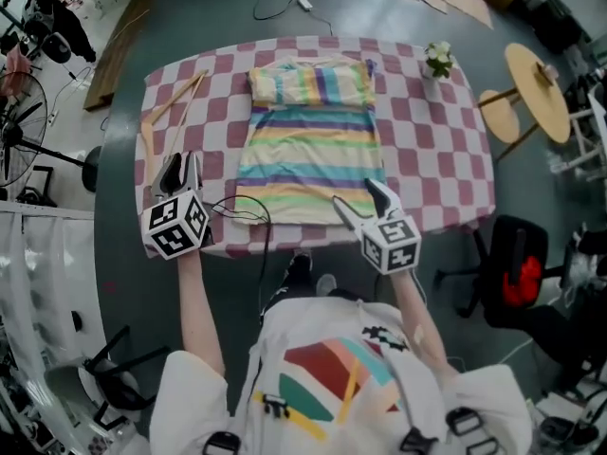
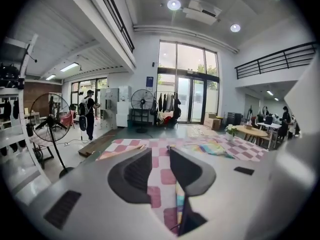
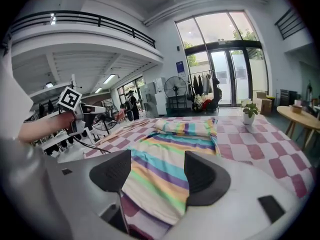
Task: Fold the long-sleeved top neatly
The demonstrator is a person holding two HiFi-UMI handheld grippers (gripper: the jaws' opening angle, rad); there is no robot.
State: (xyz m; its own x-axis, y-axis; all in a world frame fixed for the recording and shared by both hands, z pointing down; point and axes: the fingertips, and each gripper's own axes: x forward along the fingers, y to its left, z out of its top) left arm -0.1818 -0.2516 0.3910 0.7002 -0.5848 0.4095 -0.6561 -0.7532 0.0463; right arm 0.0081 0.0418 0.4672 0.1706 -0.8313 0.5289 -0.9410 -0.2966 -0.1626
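Note:
The long-sleeved top (image 1: 308, 145), striped in pastel colours, lies flat down the middle of the pink-and-white checked table (image 1: 427, 150). Its far end is folded into a thick band (image 1: 311, 83). My left gripper (image 1: 182, 171) hangs above the table's near left corner, well left of the top, open with nothing between its fingers. In the left gripper view the left gripper (image 2: 160, 159) shows only cloth beyond it, and the top (image 2: 212, 148) lies off to the right. My right gripper (image 1: 356, 197) is at the top's near right hem, open. Beyond the right gripper (image 3: 157, 164) lies the top (image 3: 170, 154).
A wooden hanger (image 1: 171, 102) lies on the table's left part. A small potted plant (image 1: 438, 60) stands at the far right corner. A black cable (image 1: 242, 211) crosses the near edge. A round wooden side table (image 1: 536, 88) and an office chair (image 1: 512, 273) stand right; a fan (image 1: 19, 131) stands left.

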